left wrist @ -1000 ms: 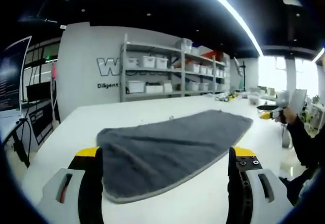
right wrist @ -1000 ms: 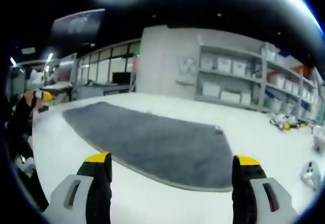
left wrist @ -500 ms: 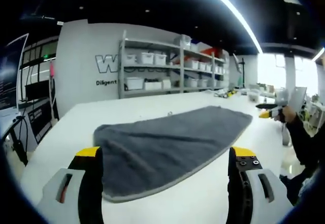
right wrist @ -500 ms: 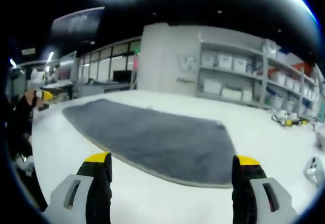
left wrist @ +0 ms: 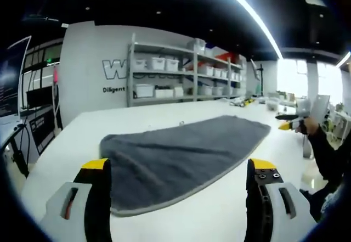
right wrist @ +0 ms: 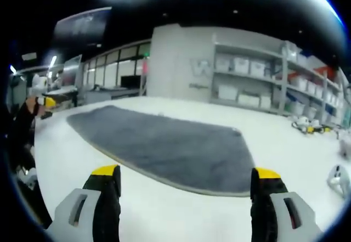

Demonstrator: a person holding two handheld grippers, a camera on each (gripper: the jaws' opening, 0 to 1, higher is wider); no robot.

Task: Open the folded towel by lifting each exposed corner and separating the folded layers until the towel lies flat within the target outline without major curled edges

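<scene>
Left gripper (left wrist: 175,168): jaws wide apart, empty, low over table (left wrist: 77,138). Ahead between them, grey towel (left wrist: 181,157) spread flat on the white top. Right gripper (right wrist: 186,176): jaws likewise apart, holding nothing, just short of the towel's near edge.

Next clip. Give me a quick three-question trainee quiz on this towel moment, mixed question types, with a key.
1. True or false: the left tongs are shut on the grey towel.
2. Multiple choice: the towel rests on A) a shelf, B) the white table, C) the floor.
3. Fill in: the right tongs are held ____, gripping nothing.

Key: 1 false, both sets of tongs are open and clear of the towel; 2 B; 3 open.
</scene>
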